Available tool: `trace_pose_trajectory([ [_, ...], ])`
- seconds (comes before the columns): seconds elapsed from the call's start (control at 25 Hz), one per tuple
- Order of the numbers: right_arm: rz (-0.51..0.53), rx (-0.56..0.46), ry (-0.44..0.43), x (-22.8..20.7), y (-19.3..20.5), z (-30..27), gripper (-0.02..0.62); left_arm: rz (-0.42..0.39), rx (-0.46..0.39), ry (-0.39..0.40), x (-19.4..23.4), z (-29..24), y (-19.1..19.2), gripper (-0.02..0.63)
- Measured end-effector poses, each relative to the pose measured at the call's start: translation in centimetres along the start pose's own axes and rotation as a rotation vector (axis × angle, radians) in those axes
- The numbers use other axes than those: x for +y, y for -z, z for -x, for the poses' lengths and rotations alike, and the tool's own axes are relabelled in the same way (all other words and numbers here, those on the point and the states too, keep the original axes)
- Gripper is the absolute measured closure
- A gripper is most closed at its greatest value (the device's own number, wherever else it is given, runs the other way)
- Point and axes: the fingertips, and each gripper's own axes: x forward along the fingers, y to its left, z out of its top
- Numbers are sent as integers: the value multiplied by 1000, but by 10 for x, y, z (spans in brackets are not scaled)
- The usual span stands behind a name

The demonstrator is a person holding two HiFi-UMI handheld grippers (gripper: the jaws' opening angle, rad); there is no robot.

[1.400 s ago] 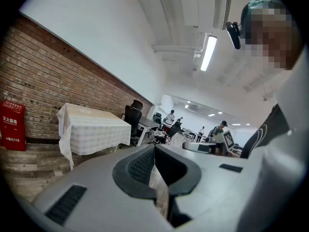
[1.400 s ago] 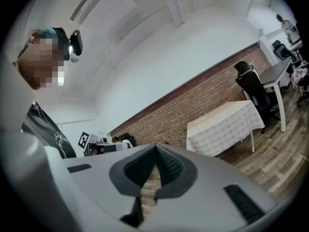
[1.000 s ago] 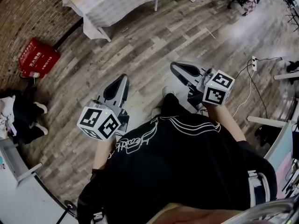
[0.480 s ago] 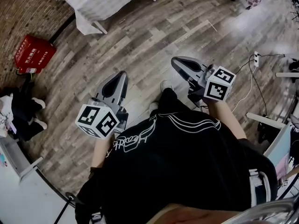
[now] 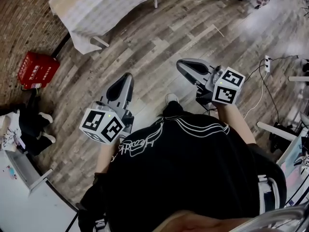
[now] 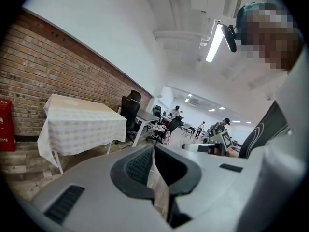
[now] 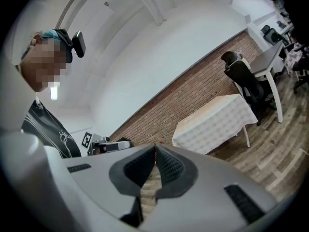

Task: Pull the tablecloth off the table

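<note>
The left hand-held gripper (image 5: 126,77) and right hand-held gripper (image 5: 181,63) were clenched on nothing, well apart from the tablecloth (image 5: 96,6) covering the desk (image 5: 100,41).

Left gripper (image 5: 124,81) and right gripper (image 5: 185,65), both closed and empty, side by side.

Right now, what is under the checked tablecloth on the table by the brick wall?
Pale table legs stick out below the tablecloth and stand on the wooden floor. The tabletop itself is fully covered, so its surface cannot be seen.
</note>
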Motion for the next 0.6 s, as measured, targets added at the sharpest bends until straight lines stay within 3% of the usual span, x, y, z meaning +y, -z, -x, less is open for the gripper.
trace_pose_trajectory([
  [0.32, 64, -75, 0, -49, -68, 34, 597, -75, -66, 8, -22, -66, -44, 598],
  [0.6, 77, -77, 10, -78, -83, 37, 597, -54, -104, -62, -2, -76, -46, 598],
])
